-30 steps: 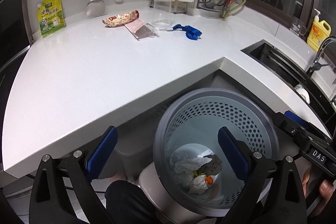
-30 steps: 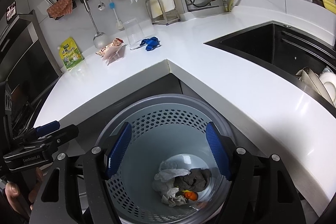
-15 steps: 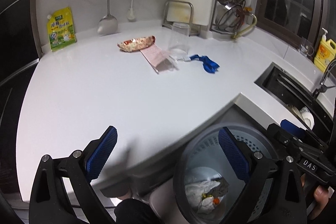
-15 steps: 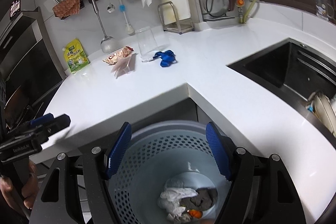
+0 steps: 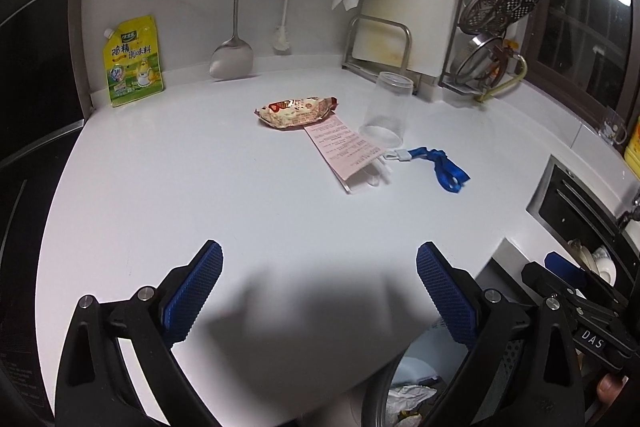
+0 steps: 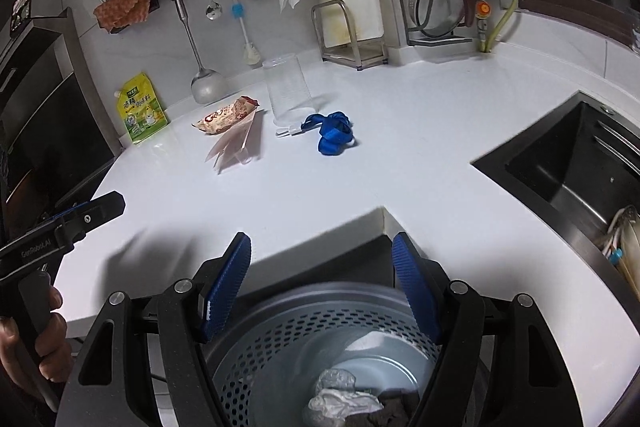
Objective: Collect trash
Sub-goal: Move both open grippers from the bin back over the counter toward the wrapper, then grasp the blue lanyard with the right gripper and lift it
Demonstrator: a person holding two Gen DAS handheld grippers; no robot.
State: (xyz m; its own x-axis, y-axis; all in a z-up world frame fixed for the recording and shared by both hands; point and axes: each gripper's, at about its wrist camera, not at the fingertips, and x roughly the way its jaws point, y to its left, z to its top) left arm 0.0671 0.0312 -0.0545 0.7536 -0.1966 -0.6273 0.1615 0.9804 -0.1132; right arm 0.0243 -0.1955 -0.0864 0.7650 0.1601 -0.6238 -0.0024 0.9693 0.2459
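Across the middle of the left wrist view lies the white tabletop [image 5: 200, 187], with the trash gathered in its upper centre. A crumpled snack wrapper [image 5: 295, 111] lies there, and a pink receipt [image 5: 345, 147] runs down and to the right from just beside it, over a clear plastic sleeve. An upturned clear plastic cup [image 5: 387, 111] stands right of the wrapper, and a blue lanyard [image 5: 442, 167] is bunched further right, near the receipt's lower end. A yellow seasoning pouch [image 5: 133, 61] leans against the wall at upper left.

At the bottom of this view the left tongs [image 5: 319, 291] stand wide with nothing between the blue pads, above bare tabletop and well apart from the trash.

In the right wrist view the right tongs [image 6: 321, 283] are also wide and empty, low in the frame over the grey perforated bin [image 6: 320, 343], which sits below the tabletop's inner corner. Crumpled white paper and a dark scrap lie in the bin's bottom. A black sink [image 6: 576, 163] fills the right side. The wrapper, receipt, cup and lanyard appear in the upper centre of this frame, far from the pads. A hand [image 6: 36, 347] grips the left tongs' handle at the lower left edge.
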